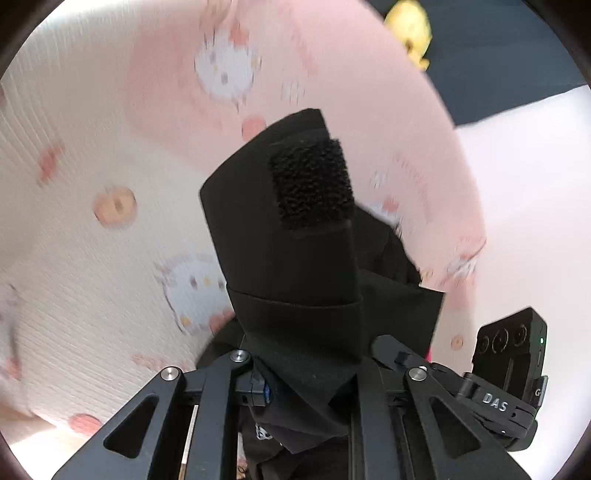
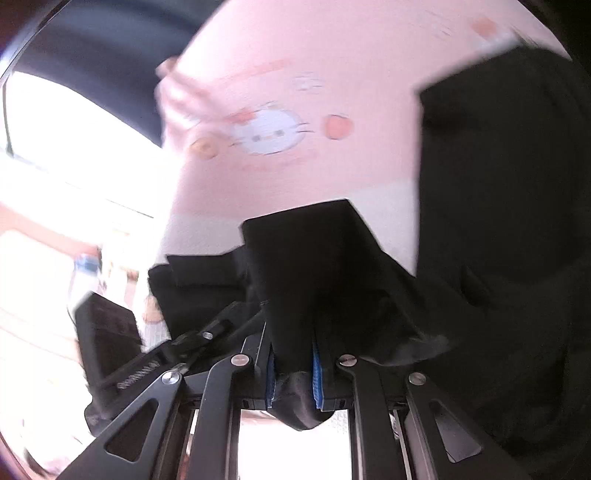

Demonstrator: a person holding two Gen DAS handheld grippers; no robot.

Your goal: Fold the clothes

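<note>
The left claw [image 1: 314, 206] is clamped tight on a fold of black cloth garment [image 1: 391, 295] — the right claw [image 2: 295, 295] likewise pinches the same dark fabric (blue pads either side of it). The garment hangs above a pink cartoon-cat printed sheet [image 1: 166, 110], whose far edge meets dark ground; a yellow soft toy [image 1: 410, 29] sits beyond.

"DAS" stands in white letters on the black device mount [image 1: 495, 400].
</note>
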